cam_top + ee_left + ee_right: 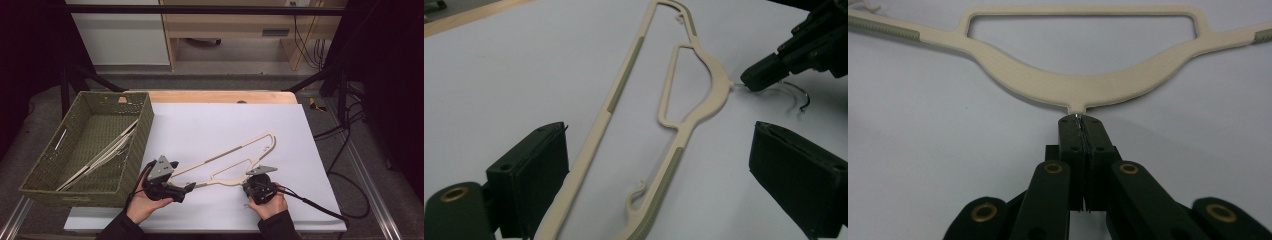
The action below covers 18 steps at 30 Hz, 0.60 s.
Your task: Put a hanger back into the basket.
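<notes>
Your right gripper [1082, 121] is clamped tight on the thin metal hook [791, 95] of the cream hanger [235, 160], right at its neck, low centre of the right gripper view. Your left gripper [659, 165] stands wide apart, jaws either side of the hanger's near arm, not pressing it. The hanger lies flat on the white sheet [220, 125], lower middle of the high view. A green woven basket [45, 165] with more hangers sits at left.

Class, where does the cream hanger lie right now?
The cream hanger lies flat on the white sheet, right of the green basket, between both grippers.
</notes>
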Motion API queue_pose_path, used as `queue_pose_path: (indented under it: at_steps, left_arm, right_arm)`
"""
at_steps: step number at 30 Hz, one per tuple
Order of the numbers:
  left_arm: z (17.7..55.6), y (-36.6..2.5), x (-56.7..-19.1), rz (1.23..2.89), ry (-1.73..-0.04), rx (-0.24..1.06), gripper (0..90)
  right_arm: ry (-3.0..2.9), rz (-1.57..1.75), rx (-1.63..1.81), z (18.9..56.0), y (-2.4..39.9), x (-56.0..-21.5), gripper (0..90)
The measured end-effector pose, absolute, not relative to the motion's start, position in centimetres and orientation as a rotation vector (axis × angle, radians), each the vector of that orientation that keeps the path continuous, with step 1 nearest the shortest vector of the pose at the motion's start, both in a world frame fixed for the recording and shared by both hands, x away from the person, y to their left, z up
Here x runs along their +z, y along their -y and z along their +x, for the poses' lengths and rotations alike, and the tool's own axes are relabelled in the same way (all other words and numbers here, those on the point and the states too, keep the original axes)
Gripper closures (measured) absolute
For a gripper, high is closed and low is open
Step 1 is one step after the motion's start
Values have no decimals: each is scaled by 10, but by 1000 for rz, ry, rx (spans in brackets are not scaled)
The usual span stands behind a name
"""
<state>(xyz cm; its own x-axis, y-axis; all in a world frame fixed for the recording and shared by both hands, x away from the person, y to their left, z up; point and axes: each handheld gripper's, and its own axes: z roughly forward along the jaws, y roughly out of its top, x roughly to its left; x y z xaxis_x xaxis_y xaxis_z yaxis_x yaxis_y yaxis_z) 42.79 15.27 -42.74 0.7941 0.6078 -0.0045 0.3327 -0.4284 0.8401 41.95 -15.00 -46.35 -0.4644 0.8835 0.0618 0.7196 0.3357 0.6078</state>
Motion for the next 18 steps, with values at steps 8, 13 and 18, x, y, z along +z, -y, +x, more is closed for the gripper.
queue_pose_path:
  at_steps: [8, 13, 18]
  left_arm:
    - [439, -107, -433, 2166, -613, 367, 108]
    - [448, -73, -438, 2248, -543, 350, 136]
    - [457, -43, -445, 2331, -477, 382, 187]
  right_arm:
    - [-2326, 1419, 878, 422, 157, -447, 897]
    - [-2331, 1400, 887, 422, 158, -439, 897]
    - [-2333, 1378, 911, 423, 160, -430, 898]
